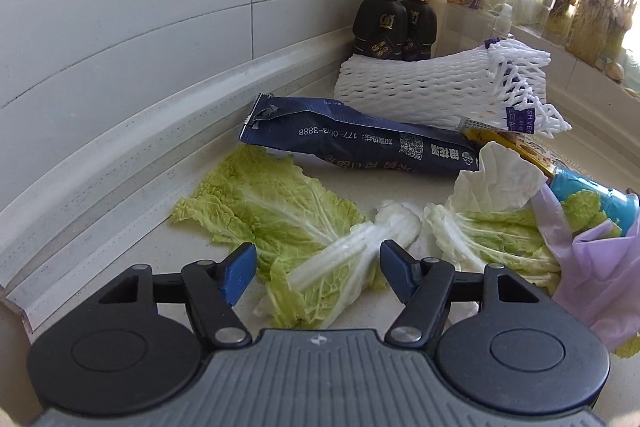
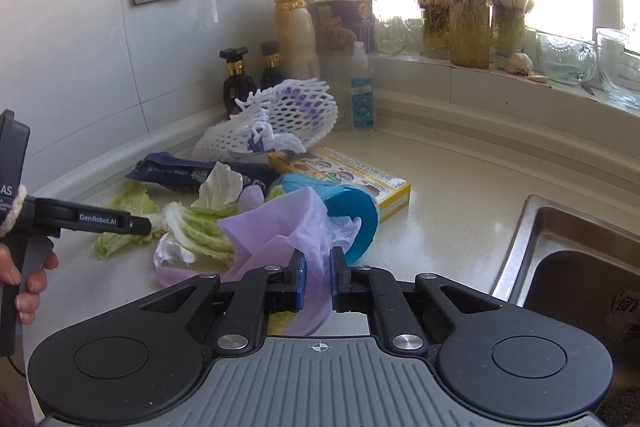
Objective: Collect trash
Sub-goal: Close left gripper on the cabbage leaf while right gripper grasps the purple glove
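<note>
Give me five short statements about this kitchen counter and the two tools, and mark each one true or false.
1. The right tool pinches the purple plastic bag. True.
2. The left tool is clamped on the dark blue wrapper. False: its pads stand apart on either side of a cabbage leaf stem.
3. The white foam net lies on the counter. True.
4. The blue cup stands upright. False: it lies on its side.
5. The sink sits left of the trash. False: right.

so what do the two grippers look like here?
Both match: grey ribbed body, black round-hubbed linkage arms with silver pivot pins, blue pads on black fingers. Left gripper, right gripper. From the right wrist, the left's side reads "GenRobot.AI"; a knit cuff shows there.
</note>
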The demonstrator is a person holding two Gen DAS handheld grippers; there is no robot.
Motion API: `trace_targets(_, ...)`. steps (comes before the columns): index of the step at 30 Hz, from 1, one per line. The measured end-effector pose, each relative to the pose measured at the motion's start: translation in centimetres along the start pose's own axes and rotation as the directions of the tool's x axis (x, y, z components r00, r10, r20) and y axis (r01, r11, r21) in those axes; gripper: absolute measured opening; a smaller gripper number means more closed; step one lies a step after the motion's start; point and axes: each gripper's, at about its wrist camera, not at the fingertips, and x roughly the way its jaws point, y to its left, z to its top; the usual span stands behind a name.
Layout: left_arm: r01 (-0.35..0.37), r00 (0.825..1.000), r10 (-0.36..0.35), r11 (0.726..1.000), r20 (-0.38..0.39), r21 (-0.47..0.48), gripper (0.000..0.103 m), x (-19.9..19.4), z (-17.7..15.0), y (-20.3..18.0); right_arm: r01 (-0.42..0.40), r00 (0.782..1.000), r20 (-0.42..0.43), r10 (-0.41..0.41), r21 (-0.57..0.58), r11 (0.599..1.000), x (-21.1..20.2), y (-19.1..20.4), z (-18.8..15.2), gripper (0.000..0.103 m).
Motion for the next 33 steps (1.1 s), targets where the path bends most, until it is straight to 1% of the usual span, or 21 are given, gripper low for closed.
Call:
trace_targets(2,0.003,1.0,-0.003,1.0,0.008,0.016,0.053,-0.2,0.0,-0.3,0.0,1.0,0.017,0.0,0.001,1.0,-0.5,0.1,0.3,0.009)
trace_targets(5,-0.005,1.0,0.004,0.999,0.014,0.039,0.05,-0.3,-0.1,-0.7,-0.002,0.999,0.038,0.002,0.005,1.0,-1.2,0.3,0.7,0.009)
trace_targets(9,-0.006,1.0,0.005,0.999,0.02,0.046,0.046,-0.4,-0.2,-0.7,-0.004,0.998,0.068,0.003,0.011,1.0,-2.1,0.5,1.4,0.009)
trace_targets(12,-0.018,0.999,0.016,0.998,0.029,0.064,0.042,-0.6,-0.3,-0.9,-0.006,0.996,0.089,0.005,0.014,1.0,-2.8,0.7,1.9,0.009)
trace_targets(15,-0.026,0.999,0.023,0.996,0.04,0.083,0.032,-1.0,-0.4,-1.2,-0.005,0.994,0.105,0.003,0.013,1.0,-3.4,0.9,2.2,0.009)
trace_targets(19,-0.037,0.998,0.033,0.996,0.051,0.082,0.026,-1.4,-0.4,-1.1,0.0,0.992,0.123,-0.003,0.022,1.0,-4.1,1.0,2.4,0.009)
trace_targets(21,-0.051,0.997,0.046,0.995,0.062,0.081,0.015,-1.8,-0.4,-1.0,0.002,0.991,0.131,-0.006,0.028,1.0,-4.4,1.1,2.5,0.009)
trace_targets(23,-0.045,0.997,0.041,0.997,0.069,0.069,0.013,-2.2,-0.3,-0.8,0.004,0.99,0.138,-0.008,0.029,1.0,-4.7,1.1,2.6,0.009)
trace_targets(28,-0.041,0.995,0.035,0.997,0.091,0.063,0.012,-3.3,0.0,-0.5,0.01,0.987,0.158,-0.017,0.045,0.999,-5.7,1.1,2.7,0.009)
trace_targets(31,-0.031,0.994,0.025,0.998,0.105,0.051,0.012,-4.1,0.1,-0.3,0.009,0.986,0.165,-0.015,0.036,0.999,-6.0,1.3,2.9,0.01)
trace_targets(33,-0.024,0.994,0.019,0.999,0.111,0.043,0.012,-4.6,0.2,-0.2,-0.003,0.991,0.131,-0.001,0.035,0.999,-5.5,1.2,2.7,0.018)
